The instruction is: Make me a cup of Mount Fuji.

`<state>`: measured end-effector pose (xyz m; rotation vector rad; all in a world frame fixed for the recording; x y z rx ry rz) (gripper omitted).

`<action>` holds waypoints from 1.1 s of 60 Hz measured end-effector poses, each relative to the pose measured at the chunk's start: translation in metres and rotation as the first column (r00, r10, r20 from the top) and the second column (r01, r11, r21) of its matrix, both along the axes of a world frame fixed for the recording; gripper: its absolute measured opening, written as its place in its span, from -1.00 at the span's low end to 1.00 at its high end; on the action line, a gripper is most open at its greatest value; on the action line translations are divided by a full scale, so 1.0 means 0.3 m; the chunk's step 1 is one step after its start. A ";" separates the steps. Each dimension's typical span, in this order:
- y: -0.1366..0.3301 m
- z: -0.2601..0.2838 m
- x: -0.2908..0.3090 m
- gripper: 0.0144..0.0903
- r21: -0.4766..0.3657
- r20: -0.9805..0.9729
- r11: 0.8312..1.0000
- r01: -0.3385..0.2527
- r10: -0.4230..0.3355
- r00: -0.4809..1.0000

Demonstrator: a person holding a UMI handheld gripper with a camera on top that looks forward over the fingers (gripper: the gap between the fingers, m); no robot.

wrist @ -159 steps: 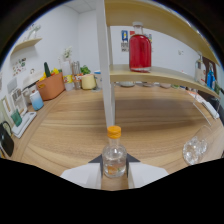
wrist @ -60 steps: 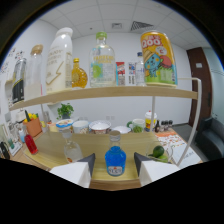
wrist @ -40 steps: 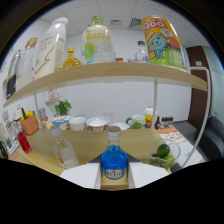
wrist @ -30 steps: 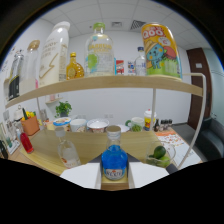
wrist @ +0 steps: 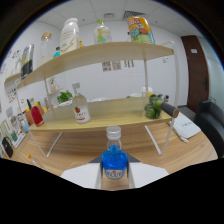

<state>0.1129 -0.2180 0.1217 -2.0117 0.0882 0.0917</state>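
The hand-held gripper grips a blue bottle, held upright before a two-tier shelf of bottles.

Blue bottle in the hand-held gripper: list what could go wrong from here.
1. The blue bottle sits upright between the fingers of the hand-held gripper, held low on its body; a fast swing could tip it or let it slip.
2. The shelf ahead carries tall bottles near its edge; a knock on its white legs might topple them.
3. The red-label bottle on the lower board stands close to the path forward.
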 end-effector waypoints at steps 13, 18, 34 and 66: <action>0.028 -0.060 0.006 -0.43 -0.037 0.381 0.997 -0.072 0.081 0.921; 0.043 -0.052 0.024 -0.43 -0.063 0.568 0.992 -0.111 0.128 0.813; 0.069 -0.035 0.000 -0.44 -0.217 0.949 0.943 -0.251 0.264 0.171; 0.085 0.009 -0.009 -0.43 -0.378 0.897 0.887 -0.264 0.281 -0.340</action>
